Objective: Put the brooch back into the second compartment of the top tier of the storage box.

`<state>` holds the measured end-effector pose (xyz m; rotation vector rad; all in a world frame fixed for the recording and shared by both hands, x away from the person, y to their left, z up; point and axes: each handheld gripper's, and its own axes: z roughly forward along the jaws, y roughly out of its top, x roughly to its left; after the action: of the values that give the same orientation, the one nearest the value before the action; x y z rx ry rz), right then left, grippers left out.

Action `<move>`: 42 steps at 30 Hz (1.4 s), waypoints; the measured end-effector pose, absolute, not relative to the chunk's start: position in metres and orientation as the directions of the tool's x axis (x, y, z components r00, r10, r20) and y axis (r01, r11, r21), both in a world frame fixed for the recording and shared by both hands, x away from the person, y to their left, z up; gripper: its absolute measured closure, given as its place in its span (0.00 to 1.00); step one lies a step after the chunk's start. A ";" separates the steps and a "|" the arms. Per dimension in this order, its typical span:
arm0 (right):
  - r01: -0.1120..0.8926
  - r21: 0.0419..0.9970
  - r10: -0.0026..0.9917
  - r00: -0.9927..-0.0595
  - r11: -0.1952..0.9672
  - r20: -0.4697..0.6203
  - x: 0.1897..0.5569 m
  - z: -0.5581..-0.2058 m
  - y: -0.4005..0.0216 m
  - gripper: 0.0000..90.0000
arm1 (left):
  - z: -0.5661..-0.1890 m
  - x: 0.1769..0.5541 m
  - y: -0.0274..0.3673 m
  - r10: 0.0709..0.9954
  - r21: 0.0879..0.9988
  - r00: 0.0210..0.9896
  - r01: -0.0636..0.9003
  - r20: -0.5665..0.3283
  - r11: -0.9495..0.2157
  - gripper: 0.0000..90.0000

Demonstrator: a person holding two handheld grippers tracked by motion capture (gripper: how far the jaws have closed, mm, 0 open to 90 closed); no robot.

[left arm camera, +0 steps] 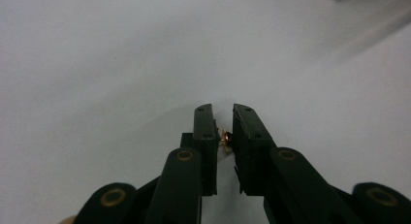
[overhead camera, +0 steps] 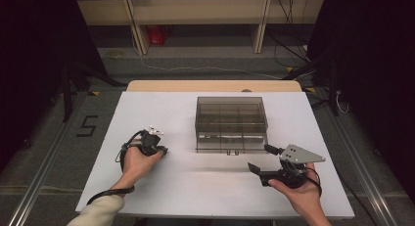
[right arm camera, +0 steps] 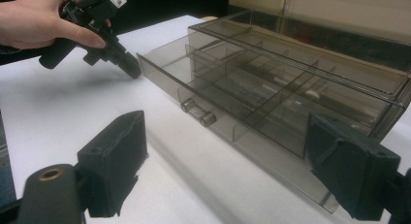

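One drawer box [overhead camera: 231, 123]; left gripper [left arm camera: 223, 121] fingers pinch one small, perhaps copper, piece [left arm camera: 226, 136]; right gripper [right arm camera: 228, 161] fingers gape empty.

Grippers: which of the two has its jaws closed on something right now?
The left gripper: its jaws pinch a small copper-coloured piece above the white table. The right gripper stands wide open.

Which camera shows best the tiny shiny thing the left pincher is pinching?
The left gripper view: the small coppery piece sits clamped between the left gripper jaws, close up. In the high view and the right gripper view the left gripper is far off, and the piece is too small to make out.
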<state>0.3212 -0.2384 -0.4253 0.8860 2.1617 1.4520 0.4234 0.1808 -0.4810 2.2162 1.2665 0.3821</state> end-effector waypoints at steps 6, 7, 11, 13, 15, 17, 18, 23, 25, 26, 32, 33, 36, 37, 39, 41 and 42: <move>0.287 0.920 0.689 -0.725 0.265 0.028 0.321 -0.426 -0.238 0.19 | -0.481 0.423 0.181 0.856 0.591 0.517 0.699 -0.027 -0.403 0.89; 0.288 0.921 0.689 -0.724 0.263 0.029 0.321 -0.426 -0.238 0.19 | -0.481 0.423 0.180 0.856 0.591 0.517 0.698 -0.027 -0.403 0.89; 0.287 0.920 0.689 -0.725 0.265 0.027 0.321 -0.426 -0.238 0.19 | -0.480 0.422 0.180 0.854 0.594 0.520 0.695 -0.027 -0.405 0.89; 0.287 0.921 0.689 -0.724 0.264 0.028 0.321 -0.425 -0.238 0.19 | -0.480 0.422 0.180 0.852 0.594 0.523 0.693 -0.025 -0.408 0.90; 0.287 0.922 0.690 -0.723 0.261 0.030 0.321 -0.425 -0.238 0.19 | -0.479 0.422 0.180 0.852 0.601 0.523 0.689 -0.026 -0.405 0.90; 0.287 0.922 0.690 -0.723 0.261 0.030 0.321 -0.425 -0.239 0.19 | -0.479 0.421 0.180 0.853 0.609 0.521 0.687 -0.032 -0.396 0.89; 0.287 0.922 0.690 -0.723 0.260 0.031 0.321 -0.426 -0.239 0.19 | -0.479 0.421 0.180 0.853 0.612 0.521 0.684 -0.030 -0.397 0.90; 0.287 0.921 0.689 -0.724 0.263 0.029 0.322 -0.426 -0.239 0.19 | -0.479 0.420 0.179 0.852 0.620 0.524 0.674 -0.016 -0.403 0.89; 0.286 0.921 0.689 -0.724 0.262 0.029 0.321 -0.426 -0.238 0.19 | -0.478 0.420 0.179 0.854 0.630 0.521 0.669 -0.017 -0.395 0.90; 0.287 0.921 0.690 -0.723 0.264 0.027 0.321 -0.426 -0.238 0.19 | -0.477 0.420 0.179 0.852 0.633 0.523 0.667 -0.021 -0.393 0.90; 0.287 0.921 0.690 -0.723 0.263 0.028 0.321 -0.426 -0.238 0.19 | -0.474 0.418 0.180 0.851 0.668 0.524 0.646 -0.037 -0.369 0.90; 0.285 0.922 0.689 -0.724 0.263 0.028 0.321 -0.425 -0.238 0.19 | -0.472 0.417 0.180 0.850 0.672 0.526 0.641 -0.034 -0.370 0.90; 0.285 0.922 0.689 -0.725 0.263 0.027 0.321 -0.425 -0.238 0.19 | -0.470 0.416 0.180 0.849 0.697 0.527 0.621 -0.031 -0.360 0.90; 0.285 0.922 0.688 -0.725 0.263 0.028 0.321 -0.426 -0.238 0.19 | -0.469 0.416 0.181 0.848 0.701 0.529 0.615 -0.026 -0.362 0.90; 0.287 0.921 0.689 -0.724 0.262 0.029 0.321 -0.426 -0.238 0.19 | -0.467 0.415 0.180 0.849 0.712 0.528 0.607 -0.030 -0.353 0.90; 0.286 0.922 0.689 -0.725 0.261 0.030 0.321 -0.425 -0.238 0.19 | -0.466 0.415 0.180 0.849 0.720 0.528 0.601 -0.031 -0.348 0.90; 0.286 0.921 0.688 -0.725 0.263 0.029 0.321 -0.425 -0.238 0.19 | -0.466 0.414 0.180 0.849 0.723 0.528 0.598 -0.029 -0.347 0.90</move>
<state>0.3212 -0.2381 -0.4255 0.8867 2.1608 1.4534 0.4143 0.1798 -0.4658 2.0742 1.1690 0.4639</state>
